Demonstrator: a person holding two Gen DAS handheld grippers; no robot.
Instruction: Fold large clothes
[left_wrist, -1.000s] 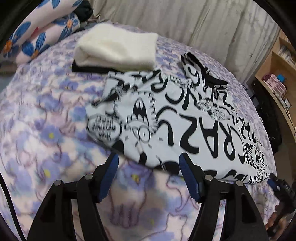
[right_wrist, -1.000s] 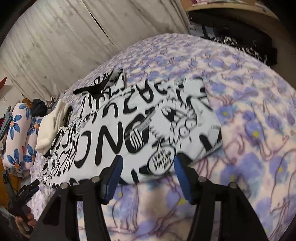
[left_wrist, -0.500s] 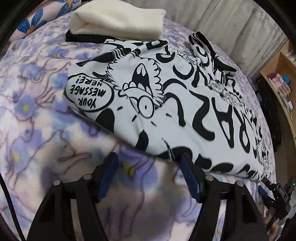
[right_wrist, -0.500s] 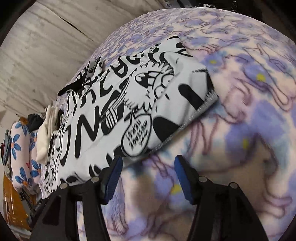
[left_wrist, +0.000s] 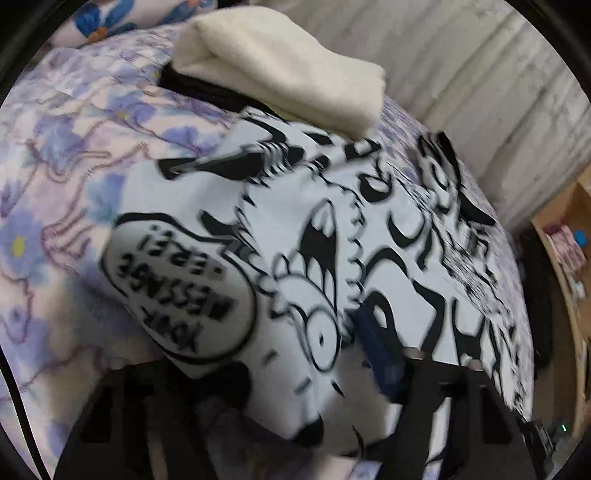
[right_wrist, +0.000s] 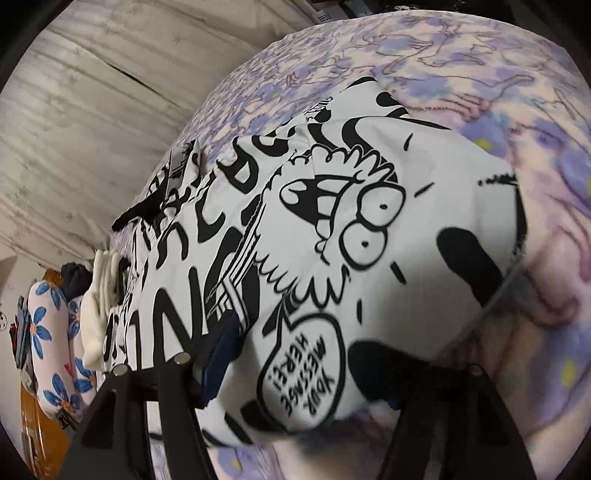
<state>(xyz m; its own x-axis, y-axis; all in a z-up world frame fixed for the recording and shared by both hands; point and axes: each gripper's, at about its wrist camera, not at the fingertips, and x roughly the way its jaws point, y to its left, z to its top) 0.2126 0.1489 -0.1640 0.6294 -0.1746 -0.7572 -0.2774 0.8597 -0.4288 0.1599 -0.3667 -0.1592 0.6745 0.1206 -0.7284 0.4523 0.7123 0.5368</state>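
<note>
Garment (left_wrist: 207, 199) between jaws of left gripper (left_wrist: 266, 350) (just closing) and right gripper (right_wrist: 314, 354), parted; shelf (left_wrist: 569, 258): left view only.

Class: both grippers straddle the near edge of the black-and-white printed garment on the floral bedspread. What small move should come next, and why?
Probably close both grippers on the hem. The black-and-white printed garment already lies between the fingers of the left gripper, whose jaws have just been closing, and of the right gripper, which looks unclamped.

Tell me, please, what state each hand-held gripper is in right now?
Left hand-held gripper: open, jaws just closing around the printed garment edge.
Right hand-held gripper: open, straddling the printed garment corner.
</note>
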